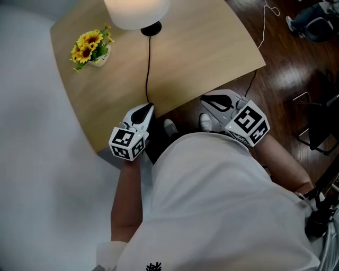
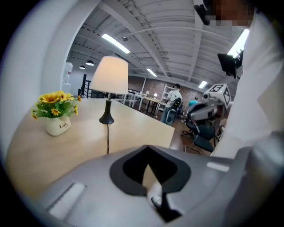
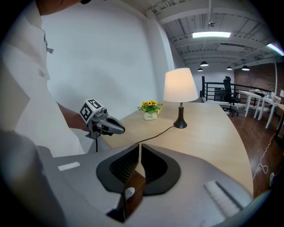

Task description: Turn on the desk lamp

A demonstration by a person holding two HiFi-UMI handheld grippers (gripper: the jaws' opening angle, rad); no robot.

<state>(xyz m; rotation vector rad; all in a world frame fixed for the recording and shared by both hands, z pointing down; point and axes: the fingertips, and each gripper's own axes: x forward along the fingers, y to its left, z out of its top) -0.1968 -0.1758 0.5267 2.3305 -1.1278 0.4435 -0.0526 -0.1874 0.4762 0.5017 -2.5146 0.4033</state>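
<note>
The desk lamp stands at the far side of the wooden table (image 1: pixel 201 58), with a cream shade (image 1: pixel 136 13) that looks bright and a black base (image 1: pixel 151 29). Its black cord (image 1: pixel 148 69) runs toward me to the near table edge. My left gripper (image 1: pixel 147 110) hovers at that edge with its tip right by the cord's end, jaws shut and empty. The right gripper (image 1: pixel 209 103) is just off the table's near edge, also shut with nothing in it. The lamp (image 3: pixel 180 86) shows beyond the right gripper (image 3: pixel 139 145), and the lamp (image 2: pixel 109 75) shows past the left gripper (image 2: pixel 148 147).
A small white pot of yellow flowers (image 1: pixel 91 47) sits on the table left of the lamp. Dark wooden floor (image 1: pixel 286 69) lies to the right, with a thin white cable and a black chair frame (image 1: pixel 318 127). A pale wall borders the table's left side.
</note>
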